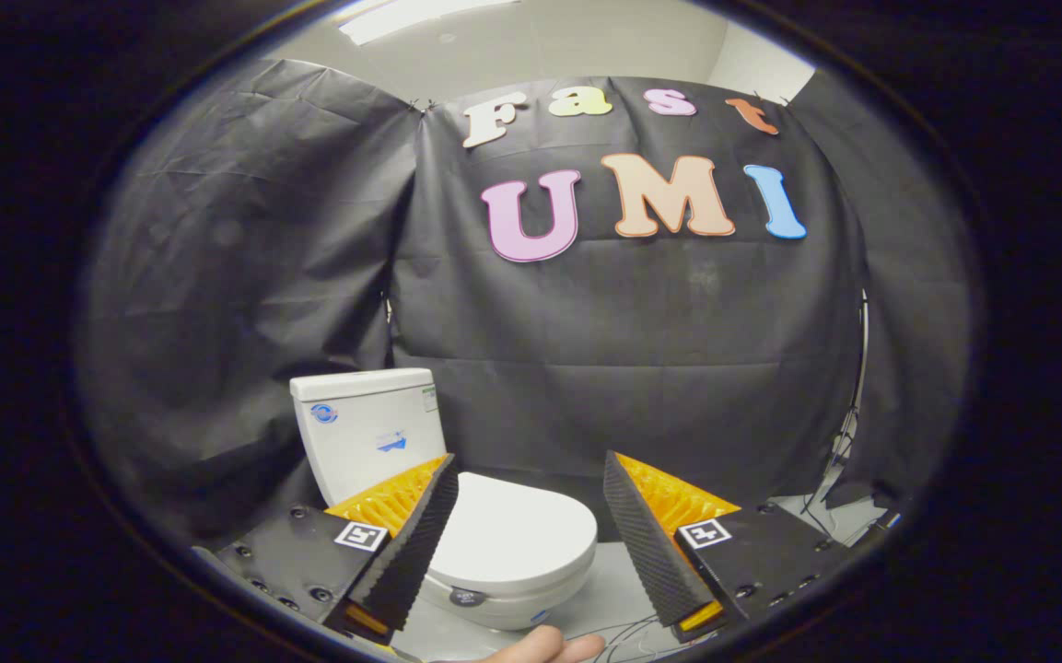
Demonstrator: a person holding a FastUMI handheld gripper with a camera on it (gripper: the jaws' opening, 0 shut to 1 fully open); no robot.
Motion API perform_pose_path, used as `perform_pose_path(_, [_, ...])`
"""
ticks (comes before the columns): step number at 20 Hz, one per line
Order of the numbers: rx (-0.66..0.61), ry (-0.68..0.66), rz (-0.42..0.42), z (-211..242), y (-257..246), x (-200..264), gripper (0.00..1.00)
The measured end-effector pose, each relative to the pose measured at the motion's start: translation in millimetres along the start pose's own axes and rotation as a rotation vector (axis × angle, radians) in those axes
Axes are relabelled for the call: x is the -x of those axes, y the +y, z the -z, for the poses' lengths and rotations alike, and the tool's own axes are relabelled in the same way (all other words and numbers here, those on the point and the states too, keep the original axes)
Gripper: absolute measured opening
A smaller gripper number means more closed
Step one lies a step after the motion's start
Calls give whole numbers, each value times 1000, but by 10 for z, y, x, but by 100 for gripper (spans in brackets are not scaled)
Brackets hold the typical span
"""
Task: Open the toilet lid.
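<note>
A white toilet stands against the booth's black wall, its lid (512, 534) lying flat and closed over the bowl. Its white tank (369, 433) rises behind the lid, partly hidden by my left finger. My gripper (531, 470) is open, the fingers spread wide with nothing between them. It hovers above and in front of the toilet, apart from the lid. The lid's front edge shows between and below the two fingers. A small dark round tag (466, 598) sits on the bowl's front.
A person's fingertips (549, 647) show just below the bowl. Thin cables (627, 635) lie on the pale floor to the right of the toilet. A light stand (848, 433) with more cables stands at the far right by the wall.
</note>
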State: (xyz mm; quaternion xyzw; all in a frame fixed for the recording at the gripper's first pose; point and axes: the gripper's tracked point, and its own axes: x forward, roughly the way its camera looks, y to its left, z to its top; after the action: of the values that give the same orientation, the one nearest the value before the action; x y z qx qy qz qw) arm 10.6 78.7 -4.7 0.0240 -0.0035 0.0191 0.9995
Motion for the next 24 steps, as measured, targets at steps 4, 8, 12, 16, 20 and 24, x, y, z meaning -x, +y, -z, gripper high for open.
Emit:
perform_pose_path(4, [-16, -34, 18, -35, 138, 147, 99])
perform_pose_path(8, [-35, -57, 31, -22, 214, 195, 99])
perform_pose_path(12, [-76, -65, 31, 129, 292, 130, 98])
perform_pose_path(16, [-121, -39, 27, 423, 382, 31, 98])
perform_pose_path(20, [-268, -47, 19, 745, 471, -108, 98])
perform_pose_path(24, [-429, 5, 20, 1261, 587, -224, 97])
